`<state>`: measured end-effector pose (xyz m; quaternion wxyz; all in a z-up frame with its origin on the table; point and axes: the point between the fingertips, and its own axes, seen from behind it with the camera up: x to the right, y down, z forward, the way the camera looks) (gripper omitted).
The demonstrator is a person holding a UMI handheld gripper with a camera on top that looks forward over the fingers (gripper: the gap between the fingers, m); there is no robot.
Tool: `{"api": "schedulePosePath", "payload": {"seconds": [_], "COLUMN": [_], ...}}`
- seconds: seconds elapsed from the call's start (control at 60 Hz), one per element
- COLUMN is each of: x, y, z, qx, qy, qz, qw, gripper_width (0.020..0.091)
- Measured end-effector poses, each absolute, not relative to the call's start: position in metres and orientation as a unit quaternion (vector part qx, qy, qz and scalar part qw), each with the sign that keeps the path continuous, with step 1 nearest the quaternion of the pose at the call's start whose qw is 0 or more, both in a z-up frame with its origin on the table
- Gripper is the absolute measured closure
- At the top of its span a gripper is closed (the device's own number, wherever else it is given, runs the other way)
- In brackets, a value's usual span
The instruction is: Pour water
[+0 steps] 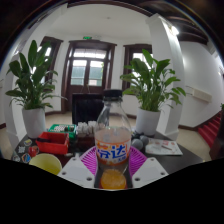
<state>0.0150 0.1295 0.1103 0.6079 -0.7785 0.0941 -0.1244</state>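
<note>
Bottle (113,140) front and center for us here: it's a clear plastic soda bottle with orange drink in the lower part, a dark cap on top and a blue-and-orange label around the middle. It stands upright right between our gripper's (113,172) two fingers, with the pink pads (90,160) peeking out on either side of it. We honestly can't tell whether the pads are pressing on the plastic or just sitting close to it, since the bottle covers the contact spots, so we're not calling it gripped.

Off to one side of the fingers there's a yellow cup (45,163) sitting on the table (180,152), near the bottle but not touching it. Behind the cup we see a red box (55,140) with some small clutter around it that we can't make out. Further back, two big leafy plants in white pots stand on either side, one (32,85) behind the red box and the other (152,85) across from it. Between them, at the back of the room, is a dark wooden door (90,75) with glass panes.
</note>
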Motion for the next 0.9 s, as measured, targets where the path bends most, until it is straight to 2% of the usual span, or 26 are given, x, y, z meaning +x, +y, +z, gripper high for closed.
{"api": "schedulePosePath", "payload": {"seconds": [0.183,0.3,0.45,0.5,0.533,0.683,0.9], "x": [0.022,0.024,0.025,0.024,0.021,0.003,-0.038], "y": [0.125,0.123,0.121,0.117,0.113,0.076,-0.020], "z": [0.116,0.115,0.117,0.116,0.116,0.115,0.098], "qx": [-0.761,-0.756,-0.759,-0.764,-0.767,-0.780,-0.825], "qy": [0.119,0.129,0.132,0.130,0.122,0.098,0.047], "qz": [-0.108,-0.092,-0.083,-0.081,-0.080,-0.079,-0.063], "qw": [0.629,0.635,0.632,0.627,0.624,0.612,0.560], "gripper_width": [0.0736,0.0696,0.0594,0.0464,0.0408,0.0402,0.0396]}}
